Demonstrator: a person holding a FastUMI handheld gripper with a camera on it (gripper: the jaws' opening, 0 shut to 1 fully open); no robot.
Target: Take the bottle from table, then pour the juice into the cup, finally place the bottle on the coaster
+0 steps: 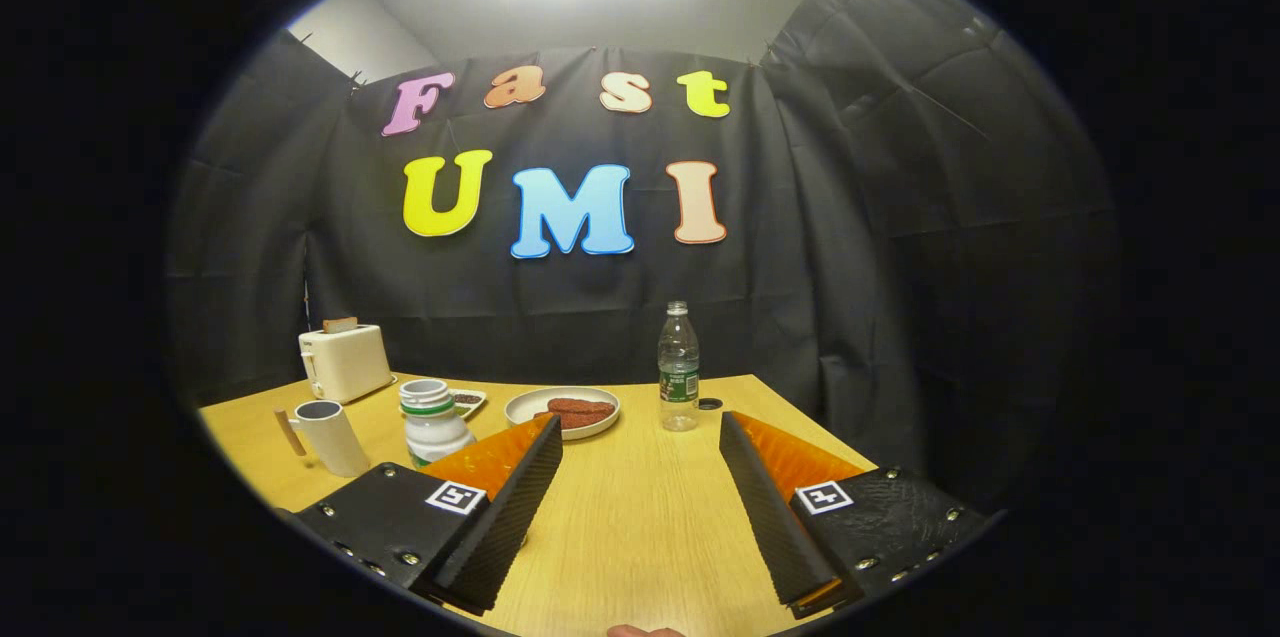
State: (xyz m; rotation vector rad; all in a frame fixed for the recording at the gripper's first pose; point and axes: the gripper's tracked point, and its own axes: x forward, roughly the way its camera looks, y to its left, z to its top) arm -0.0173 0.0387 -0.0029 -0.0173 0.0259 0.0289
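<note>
While the hand-held gripper (640,477) hangs low over the wooden bench (620,527), its two fingers stand wide apart with nothing between them. Beyond the fingers, toward the far edge of the bench, a clear plastic bottle (678,367) stands upright with no cap on it. A small dark round thing (710,404), perhaps its cap or the coaster, lies just beside its base; it is too small to tell which. The bottle is apart from the gripper, so taking it is the step in hand.

What could go wrong: the open bottle looks light and tall, and a finger striking it off-centre would probably tip it and spill its contents. A grip too high on the neck could let it swing when lifted. The plate (562,411) sits near the bottle on its left, so a wide approach may knock it.

Containers: the bottle looks clear, and how much liquid it holds cannot be told. The plate holds reddish-brown food. A pale cup (330,437) with a wooden handle stands well to the left, open-topped, its inside unseen. Next to it stands a white jar (433,422) with a green band, its lid off. A small dish (468,401) behind the jar holds something dark. A cream toaster (344,362) stands at the far left corner with toast in it.
</note>
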